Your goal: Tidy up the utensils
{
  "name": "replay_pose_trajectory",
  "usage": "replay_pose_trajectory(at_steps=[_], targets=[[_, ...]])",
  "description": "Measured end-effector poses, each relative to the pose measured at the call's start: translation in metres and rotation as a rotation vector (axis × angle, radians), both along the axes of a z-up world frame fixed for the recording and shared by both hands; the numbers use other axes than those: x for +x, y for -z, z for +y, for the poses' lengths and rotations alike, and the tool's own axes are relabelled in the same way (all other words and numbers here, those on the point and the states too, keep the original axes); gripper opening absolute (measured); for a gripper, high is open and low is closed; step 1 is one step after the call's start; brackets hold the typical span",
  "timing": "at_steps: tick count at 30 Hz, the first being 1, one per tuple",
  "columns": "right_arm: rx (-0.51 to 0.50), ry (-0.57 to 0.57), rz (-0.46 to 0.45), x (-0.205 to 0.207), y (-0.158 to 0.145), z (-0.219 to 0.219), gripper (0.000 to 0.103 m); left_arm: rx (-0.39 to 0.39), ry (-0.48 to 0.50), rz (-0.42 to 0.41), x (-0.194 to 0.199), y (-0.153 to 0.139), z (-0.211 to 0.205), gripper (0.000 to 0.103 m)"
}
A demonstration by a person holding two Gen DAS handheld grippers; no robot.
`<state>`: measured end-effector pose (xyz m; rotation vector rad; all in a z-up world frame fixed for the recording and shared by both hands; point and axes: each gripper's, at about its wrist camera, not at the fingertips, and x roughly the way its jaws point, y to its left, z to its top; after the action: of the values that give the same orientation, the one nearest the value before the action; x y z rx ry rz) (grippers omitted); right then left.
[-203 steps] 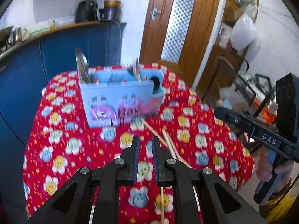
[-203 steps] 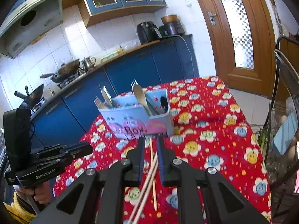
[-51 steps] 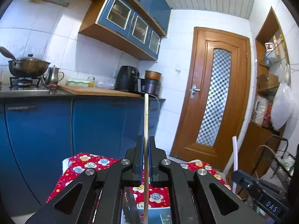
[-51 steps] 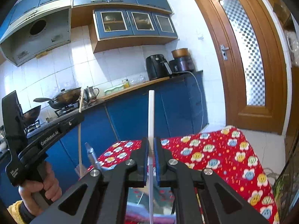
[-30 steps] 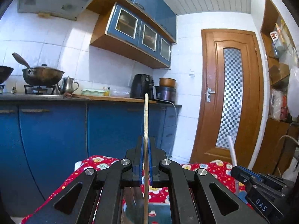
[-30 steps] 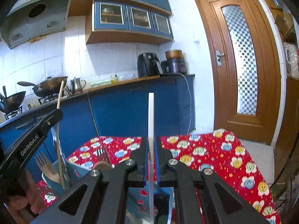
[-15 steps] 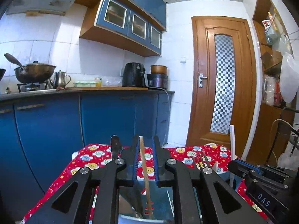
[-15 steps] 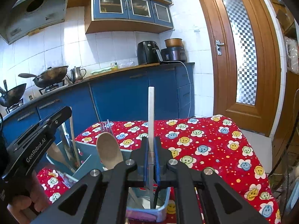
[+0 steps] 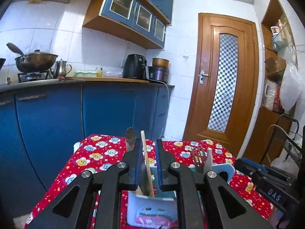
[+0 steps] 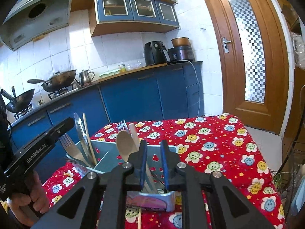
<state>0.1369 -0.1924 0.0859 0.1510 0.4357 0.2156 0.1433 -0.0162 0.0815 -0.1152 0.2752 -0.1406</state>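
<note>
A light blue utensil caddy (image 9: 152,206) (image 10: 106,147) stands on the red flowered tablecloth. My left gripper (image 9: 149,164) is open over its left compartment, where a wooden chopstick (image 9: 146,162) (image 10: 88,139) stands loose between the fingers beside a knife (image 9: 130,139). My right gripper (image 10: 153,164) is open over the right compartment, where a white chopstick (image 10: 133,135) leans next to a wooden spoon (image 10: 124,145) and a fork (image 10: 122,126). The white chopstick also shows in the left wrist view (image 9: 209,160).
A further chopstick end (image 10: 139,219) lies on the cloth in front of the caddy. Blue kitchen cabinets (image 9: 106,110) stand behind the table (image 10: 219,145). A wooden door (image 9: 223,84) is at the right, and a wire rack (image 9: 291,143) beside it.
Both grippers lowered their chopsticks into the caddy and opened. The wooden chopstick and the white chopstick now stand free in the compartments.
</note>
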Motion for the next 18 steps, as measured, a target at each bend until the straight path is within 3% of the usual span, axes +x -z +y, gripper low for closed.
replay_pose_trajectory(at_steps=[6,12,18], targets=[[0.020,0.017,0.015,-0.023,-0.011,-0.009,0.016,-0.021,0.023,0.053,-0.019,-0.004,0.006,0.014],[0.019,0.041,0.042,-0.049,-0.014,-0.015,0.017,-0.060,0.114,0.115,-0.037,-0.006,0.006,0.014],[-0.009,0.052,0.125,-0.068,-0.005,-0.014,0.017,-0.032,0.165,0.163,-0.059,-0.002,0.000,0.013]])
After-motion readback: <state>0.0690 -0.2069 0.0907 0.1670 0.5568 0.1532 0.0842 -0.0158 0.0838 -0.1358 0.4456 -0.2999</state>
